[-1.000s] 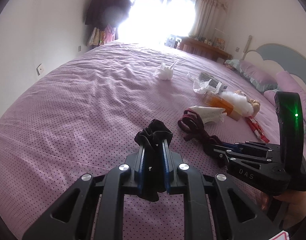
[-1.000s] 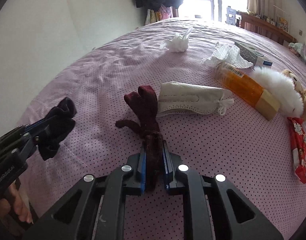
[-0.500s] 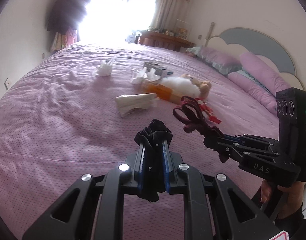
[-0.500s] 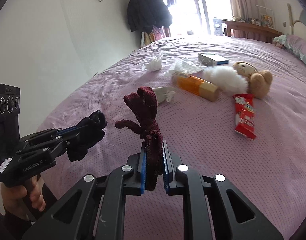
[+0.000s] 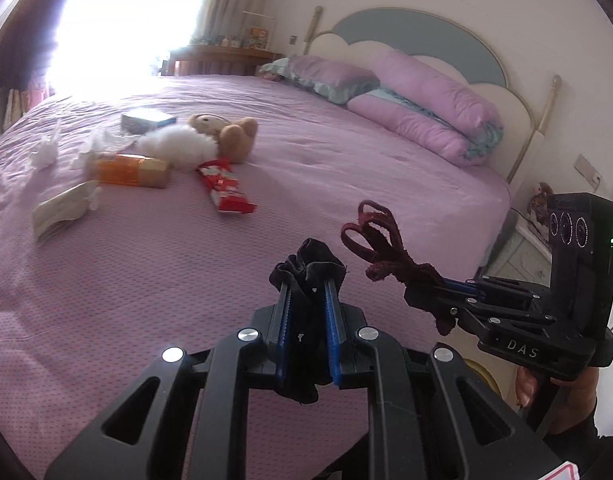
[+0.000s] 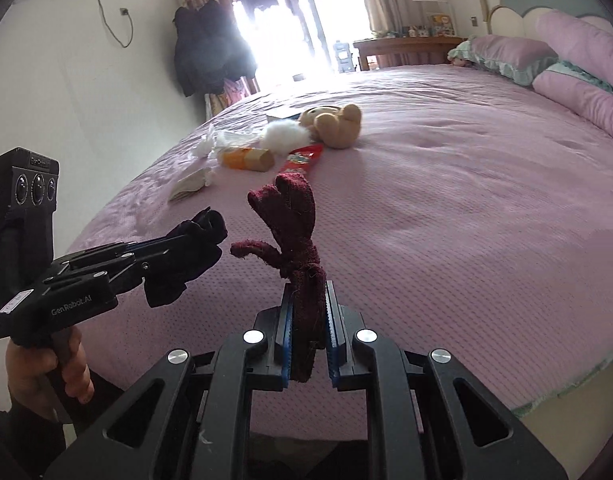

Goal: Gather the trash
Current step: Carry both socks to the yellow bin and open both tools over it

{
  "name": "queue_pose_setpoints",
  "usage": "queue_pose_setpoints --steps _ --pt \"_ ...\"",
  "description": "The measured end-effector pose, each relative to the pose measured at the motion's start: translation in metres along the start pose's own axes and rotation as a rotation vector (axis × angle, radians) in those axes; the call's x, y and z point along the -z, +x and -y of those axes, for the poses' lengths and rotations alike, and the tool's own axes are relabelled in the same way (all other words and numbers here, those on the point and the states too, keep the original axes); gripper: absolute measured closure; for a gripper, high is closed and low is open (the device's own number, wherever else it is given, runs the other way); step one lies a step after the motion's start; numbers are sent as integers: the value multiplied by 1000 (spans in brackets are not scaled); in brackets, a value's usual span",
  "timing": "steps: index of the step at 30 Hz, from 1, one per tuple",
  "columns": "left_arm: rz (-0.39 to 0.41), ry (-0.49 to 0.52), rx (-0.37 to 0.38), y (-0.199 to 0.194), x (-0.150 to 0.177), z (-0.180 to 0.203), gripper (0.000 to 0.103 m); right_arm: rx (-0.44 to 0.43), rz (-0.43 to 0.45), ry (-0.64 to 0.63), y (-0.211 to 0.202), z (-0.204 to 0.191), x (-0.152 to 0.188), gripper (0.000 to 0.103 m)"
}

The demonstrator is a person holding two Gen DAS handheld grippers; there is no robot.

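My left gripper [image 5: 306, 284] is shut on a black sock [image 5: 308, 264] and holds it above the purple bed [image 5: 346, 148]; it also shows in the right wrist view [image 6: 194, 240]. My right gripper [image 6: 306, 292] is shut on a dark red sock [image 6: 290, 216], held above the bed beside the left one; it also shows in the left wrist view [image 5: 426, 280]. On the bed lie a red snack wrapper [image 5: 226, 188], an orange bottle [image 5: 130, 170], a folded white mask [image 5: 62, 208], crumpled tissues [image 5: 46, 150] and a small box [image 5: 146, 120].
A teddy bear with white fluff [image 5: 210, 136] lies by the trash. Purple pillows [image 5: 422, 116] and a headboard [image 5: 418, 40] are at the far right. A wooden desk [image 6: 402, 50] and hanging coats [image 6: 210, 48] stand by the bright window.
Both grippers, each holding its sock, have lifted off the bed and swung right toward the headboard side. The red sock no longer touches the bedspread.
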State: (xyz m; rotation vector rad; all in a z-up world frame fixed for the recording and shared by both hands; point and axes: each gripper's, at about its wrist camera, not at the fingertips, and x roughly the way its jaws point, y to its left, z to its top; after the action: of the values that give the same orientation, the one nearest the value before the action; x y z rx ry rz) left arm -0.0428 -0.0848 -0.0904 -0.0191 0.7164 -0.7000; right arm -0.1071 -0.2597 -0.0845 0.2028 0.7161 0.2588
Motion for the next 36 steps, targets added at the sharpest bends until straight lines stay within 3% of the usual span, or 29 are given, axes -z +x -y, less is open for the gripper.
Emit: queue_pose_setpoints --steps 17,28,36 --pt "-167 230 335 64 27 144 87 292 74 163 -113 70 69 89" --pt "-360 368 492 109 81 232 87 541 43 491 -185 138 171 89" --pt "-481 435 542 143 121 275 87 606 -17 631 -200 161 228 89"
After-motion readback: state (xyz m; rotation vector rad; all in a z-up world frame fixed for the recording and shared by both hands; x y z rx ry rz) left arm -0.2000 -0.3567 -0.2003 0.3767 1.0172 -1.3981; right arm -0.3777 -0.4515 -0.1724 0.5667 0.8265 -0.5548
